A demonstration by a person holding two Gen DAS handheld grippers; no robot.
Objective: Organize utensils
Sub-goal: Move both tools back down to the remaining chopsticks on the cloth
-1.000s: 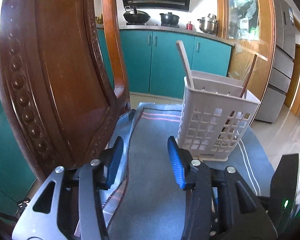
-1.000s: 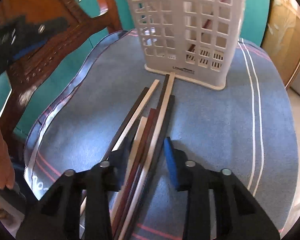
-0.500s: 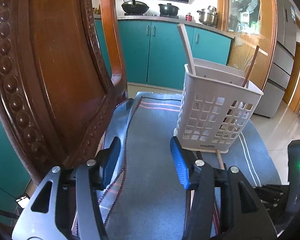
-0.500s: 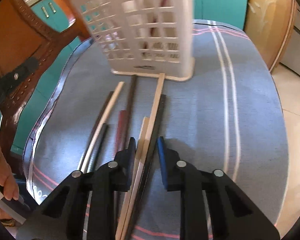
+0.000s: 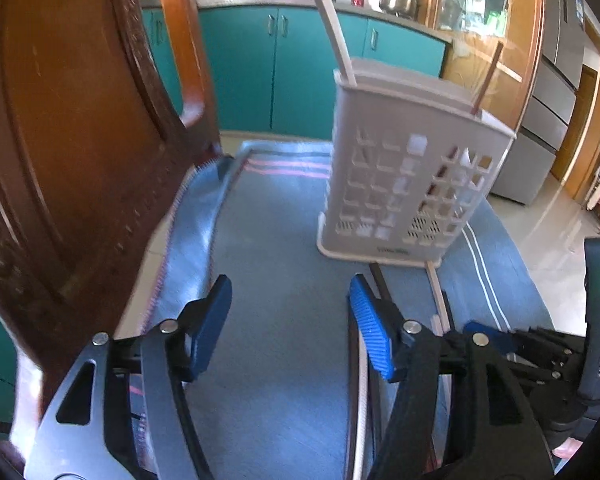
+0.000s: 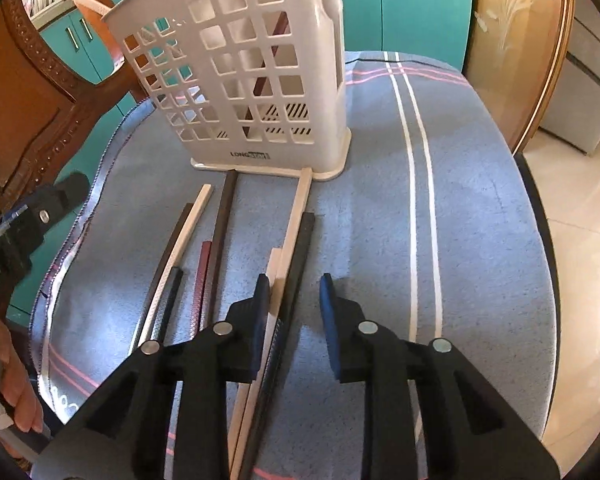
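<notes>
A white slotted utensil basket (image 6: 260,72) (image 5: 404,168) stands upright on the blue-grey tablecloth (image 6: 380,240). A pale chopstick (image 5: 332,28) and a brown one (image 5: 488,80) stick out of its top. Several chopsticks lie loose on the cloth in front of it, among them a long pale one (image 6: 298,208) and a black one (image 6: 304,248). My right gripper (image 6: 295,300) hovers low over these two. Its jaws are opening, the sticks lie between them, and the pads do not press. My left gripper (image 5: 290,320) is over bare cloth left of the sticks, its jaws opening with nothing between them.
A carved wooden chair back (image 5: 80,140) rises close on the left of the table. The cloth's edge (image 6: 540,280) drops to the tiled floor on the right. Teal cabinets (image 5: 260,68) stand behind. A hand (image 6: 16,392) shows at the lower left.
My left gripper has tipped down toward the cloth and its jaws have widened. My right gripper shifted right across the loose chopsticks, narrowed, then widened slightly over the black and pale sticks.
</notes>
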